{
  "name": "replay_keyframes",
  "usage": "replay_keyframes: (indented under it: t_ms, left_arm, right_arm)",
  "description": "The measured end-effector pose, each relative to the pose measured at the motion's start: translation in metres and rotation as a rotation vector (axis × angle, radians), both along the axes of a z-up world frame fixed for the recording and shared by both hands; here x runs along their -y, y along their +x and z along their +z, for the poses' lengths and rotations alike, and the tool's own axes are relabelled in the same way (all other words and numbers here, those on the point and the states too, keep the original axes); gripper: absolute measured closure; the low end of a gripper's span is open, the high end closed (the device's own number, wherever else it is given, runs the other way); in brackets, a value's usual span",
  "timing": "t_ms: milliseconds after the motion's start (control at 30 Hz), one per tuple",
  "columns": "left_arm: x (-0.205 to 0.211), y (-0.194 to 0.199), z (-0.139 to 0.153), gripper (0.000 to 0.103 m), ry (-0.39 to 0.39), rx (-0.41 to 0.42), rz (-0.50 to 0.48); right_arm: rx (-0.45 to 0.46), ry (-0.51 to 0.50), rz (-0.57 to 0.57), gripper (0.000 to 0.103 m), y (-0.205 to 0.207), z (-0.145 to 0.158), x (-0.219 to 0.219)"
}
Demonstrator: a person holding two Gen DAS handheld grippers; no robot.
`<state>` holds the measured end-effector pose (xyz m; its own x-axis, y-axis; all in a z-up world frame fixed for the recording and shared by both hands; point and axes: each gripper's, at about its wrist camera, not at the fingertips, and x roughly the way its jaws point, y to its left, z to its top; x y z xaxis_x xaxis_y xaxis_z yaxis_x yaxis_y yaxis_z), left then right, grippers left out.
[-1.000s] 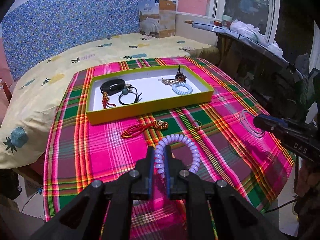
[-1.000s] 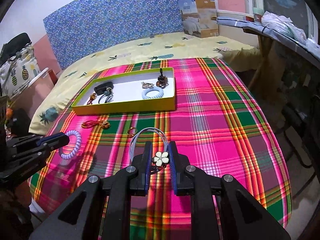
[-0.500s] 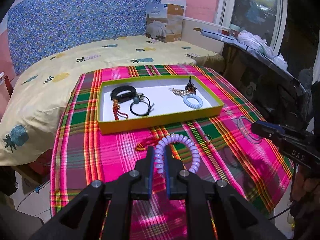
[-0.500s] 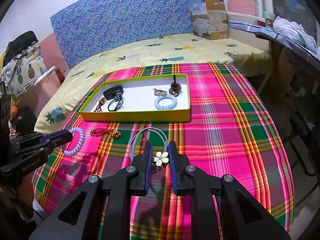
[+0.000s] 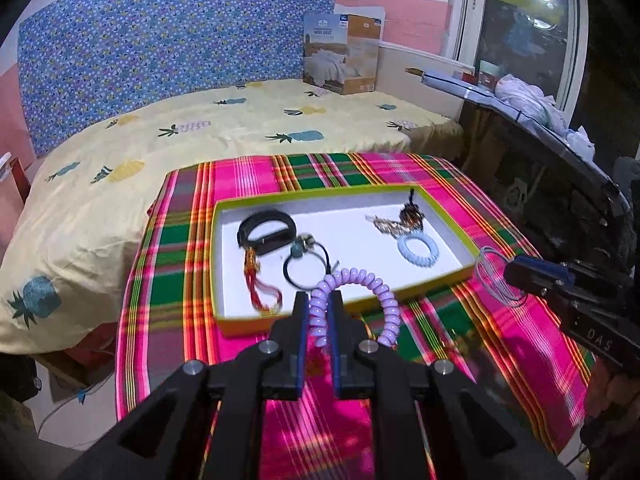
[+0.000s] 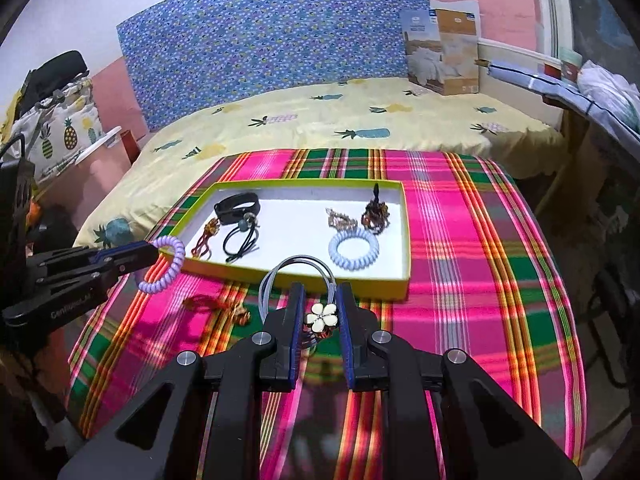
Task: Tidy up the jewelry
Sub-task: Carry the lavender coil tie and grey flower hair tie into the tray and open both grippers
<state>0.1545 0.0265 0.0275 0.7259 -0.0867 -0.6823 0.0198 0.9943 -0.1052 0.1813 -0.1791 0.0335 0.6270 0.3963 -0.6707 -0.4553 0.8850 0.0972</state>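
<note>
Green-rimmed tray (image 6: 405,236) holding six pieces; jaws clamp one lilac coil tie (image 5: 360,280) and one flower tie (image 6: 321,317); red cord (image 6: 200,302) on plaid cloth (image 6: 460,280).

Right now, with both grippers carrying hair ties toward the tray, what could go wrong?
1. The left gripper pinches only one side of the purple coil tie; its hanging loop might catch the tray wall.
2. The right gripper grips the flower hair tie at its charm, which could slip.
3. Dropped carelessly, either could tangle with the black elastic.
</note>
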Motion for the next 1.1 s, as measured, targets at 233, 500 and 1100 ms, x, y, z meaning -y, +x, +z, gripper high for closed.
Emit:
replay_keyframes:
  t_ms: [233, 500, 1100]
  left_arm:
    - [0.003, 0.048, 0.003, 0.093, 0.011, 0.001, -0.019]
    - [0.006, 0.101, -0.009, 0.093, 0.009, -0.031, -0.03]
    - [0.012, 0.143, -0.051, 0.092, -0.003, -0.134, -0.037]
  right_arm:
    - [-0.015, -0.007, 0.009, 0.087, 0.035, -0.009, -0.01]
    - [-0.063, -0.038, 0.019, 0.087, 0.07, -0.03, -0.021]
    - [-0.148, -0.105, 0.018, 0.086, 0.097, -0.059, -0.025]
